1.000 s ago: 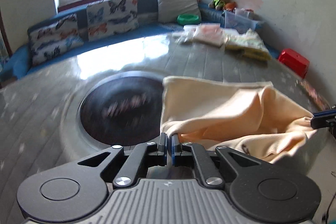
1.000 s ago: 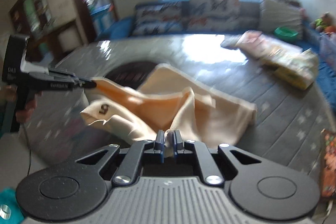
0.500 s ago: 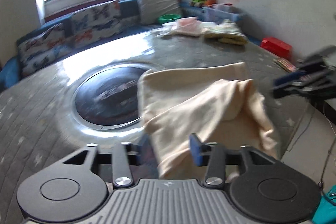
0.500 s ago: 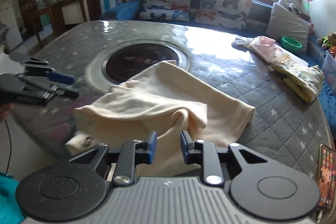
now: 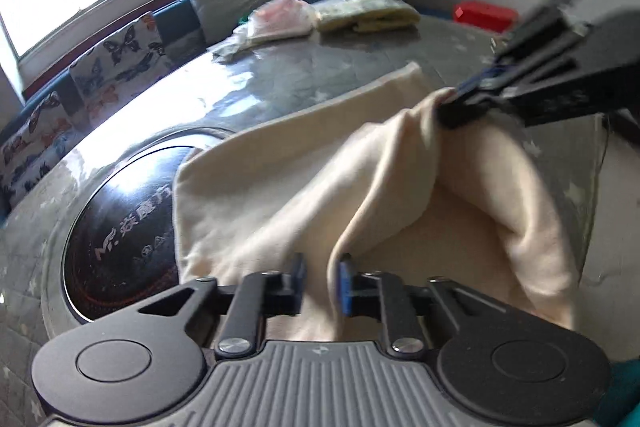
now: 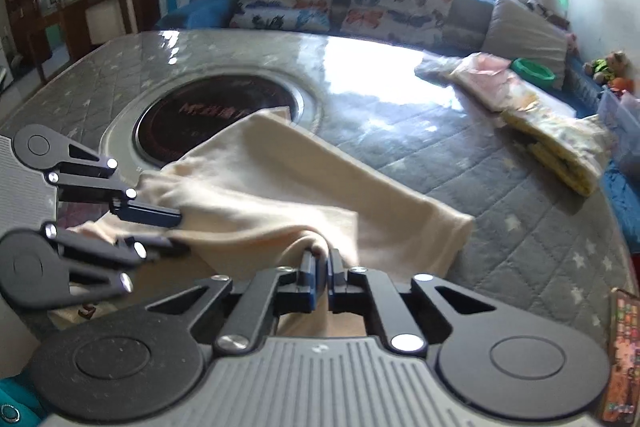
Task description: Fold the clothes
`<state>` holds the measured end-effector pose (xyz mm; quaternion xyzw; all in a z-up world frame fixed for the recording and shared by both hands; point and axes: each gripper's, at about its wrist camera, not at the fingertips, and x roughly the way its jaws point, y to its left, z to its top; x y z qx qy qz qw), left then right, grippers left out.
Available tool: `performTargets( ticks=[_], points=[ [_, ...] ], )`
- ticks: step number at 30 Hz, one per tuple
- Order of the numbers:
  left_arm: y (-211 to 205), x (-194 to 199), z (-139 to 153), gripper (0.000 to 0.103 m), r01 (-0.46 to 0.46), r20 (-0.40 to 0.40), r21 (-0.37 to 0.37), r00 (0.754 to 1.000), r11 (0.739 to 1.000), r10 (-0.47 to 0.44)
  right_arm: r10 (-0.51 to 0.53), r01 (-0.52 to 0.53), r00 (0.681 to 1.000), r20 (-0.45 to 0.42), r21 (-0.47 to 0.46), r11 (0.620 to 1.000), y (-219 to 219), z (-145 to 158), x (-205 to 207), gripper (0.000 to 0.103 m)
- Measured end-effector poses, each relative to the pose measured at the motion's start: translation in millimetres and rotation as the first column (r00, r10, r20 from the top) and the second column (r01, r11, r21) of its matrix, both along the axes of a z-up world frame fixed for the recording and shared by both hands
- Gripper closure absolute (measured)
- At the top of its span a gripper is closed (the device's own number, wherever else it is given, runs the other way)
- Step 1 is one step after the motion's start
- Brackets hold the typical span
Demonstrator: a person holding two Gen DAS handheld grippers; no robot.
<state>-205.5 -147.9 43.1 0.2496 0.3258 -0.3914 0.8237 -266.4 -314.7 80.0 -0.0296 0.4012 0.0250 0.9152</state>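
Note:
A cream garment (image 5: 304, 183) lies rumpled at the near edge of the grey quilted table (image 5: 328, 67); it also shows in the right wrist view (image 6: 280, 195). My left gripper (image 5: 322, 281) is partly open, with a fold of the cream cloth standing between its fingers. It shows from the side in the right wrist view (image 6: 176, 231). My right gripper (image 6: 323, 265) is shut on a bunched fold of the garment's near edge. In the left wrist view it (image 5: 448, 107) pinches the cloth and holds it raised.
A round black inset (image 6: 212, 115) sits in the table under the garment's far corner. Folded pink (image 6: 488, 79) and yellow clothes (image 6: 560, 143) lie at the far right. A sofa with butterfly cushions (image 6: 344, 7) runs behind. A phone (image 6: 622, 355) lies at the right edge.
Both grippers let go of the garment half a second ago. Now the right has shut on a fold again, and the left's jaws have narrowed around a fold.

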Motion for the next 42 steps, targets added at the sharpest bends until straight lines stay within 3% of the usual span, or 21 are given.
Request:
performTargets(
  ticks=[6,13,17,20,26,29,35,42],
  points=[
    [52,24,20,0.099,-0.178,0.007,-0.078,0.984,0.981,0.179,-0.114,0.117,0.991,0.064,-0.045,0.992,-30,21,-27,0.1],
    [132,49,26,0.102,-0.441,-0.042,-0.111,0.898,0.891,0.439,-0.272,0.273,0.962,0.02,-0.066,0.96,-66,20,-52,0.1],
    [154,43,30,0.1,-0.429,-0.089,-0.138,0.903,0.893,0.42,-0.281,0.278,0.959,-0.035,-0.077,0.958,-75,13,-58,0.096],
    [138,40,32,0.09,-0.384,-0.104,-0.135,0.922,0.913,0.372,-0.297,0.295,0.955,-0.012,-0.083,0.952,-75,20,-63,0.085],
    [85,67,28,0.067,-0.341,-0.132,-0.114,0.936,0.933,0.325,-0.274,0.274,0.961,0.043,-0.005,0.962,-82,41,-57,0.08],
    [59,83,22,0.058,-0.336,-0.138,-0.104,0.937,0.936,0.321,-0.275,0.271,0.961,0.038,0.084,0.959,-93,49,-51,0.08],
    [27,122,19,0.059,-0.338,-0.152,-0.102,0.935,0.936,0.321,-0.305,0.296,0.949,0.076,0.11,0.949,-111,59,-38,0.079],
    [6,171,22,0.06,-0.399,-0.196,-0.118,0.907,0.91,0.372,-0.324,0.316,0.946,0.003,0.215,0.924,-135,25,19,0.079]
  ],
)
